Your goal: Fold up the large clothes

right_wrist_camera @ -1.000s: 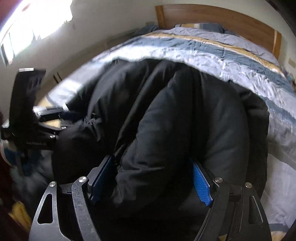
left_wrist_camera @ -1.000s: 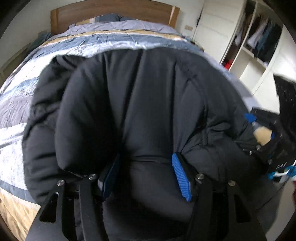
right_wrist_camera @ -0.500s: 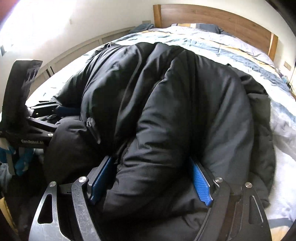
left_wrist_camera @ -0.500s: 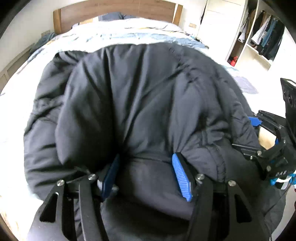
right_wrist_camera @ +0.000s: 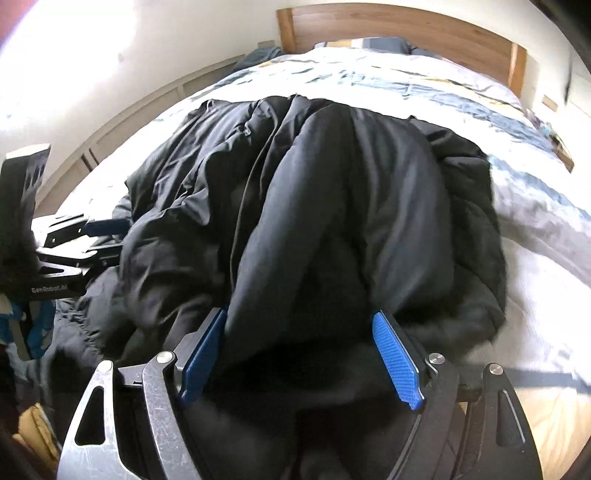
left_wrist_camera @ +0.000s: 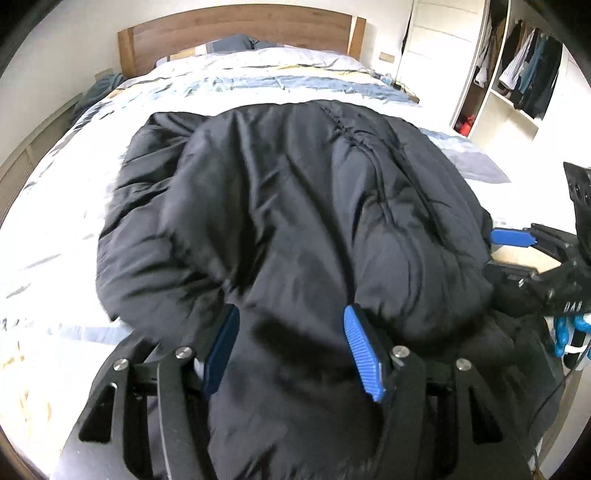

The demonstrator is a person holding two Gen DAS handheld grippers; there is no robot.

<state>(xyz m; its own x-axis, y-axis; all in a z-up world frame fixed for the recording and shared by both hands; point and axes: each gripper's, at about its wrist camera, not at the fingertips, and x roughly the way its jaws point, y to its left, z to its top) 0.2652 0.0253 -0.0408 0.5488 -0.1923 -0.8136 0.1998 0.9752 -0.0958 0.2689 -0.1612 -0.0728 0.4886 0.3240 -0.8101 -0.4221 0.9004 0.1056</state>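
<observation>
A big black puffer jacket (left_wrist_camera: pixel 295 206) lies bunched across the near half of the bed (left_wrist_camera: pixel 258 81), its near edge lifted. My left gripper (left_wrist_camera: pixel 291 343) is shut on a thick fold of that near edge, blue pads pressed into the fabric on both sides. In the right wrist view the same jacket (right_wrist_camera: pixel 332 206) fills the middle, and my right gripper (right_wrist_camera: pixel 299 350) is shut on another thick roll of its near edge. Each gripper shows in the other's view: the right gripper (left_wrist_camera: pixel 535 258) at the right edge, the left gripper (right_wrist_camera: pixel 74 240) at the left edge.
The bed has a striped blue, white and tan cover and a wooden headboard (left_wrist_camera: pixel 236 33). An open wardrobe (left_wrist_camera: pixel 517 70) with hanging clothes stands to the right. A low panelled wall ledge (right_wrist_camera: pixel 147 110) runs along the bed's left side.
Both grippers have pulled back from the headboard and lifted with the jacket's near edge. More of the bed cover shows beyond the jacket. The grips are unchanged.
</observation>
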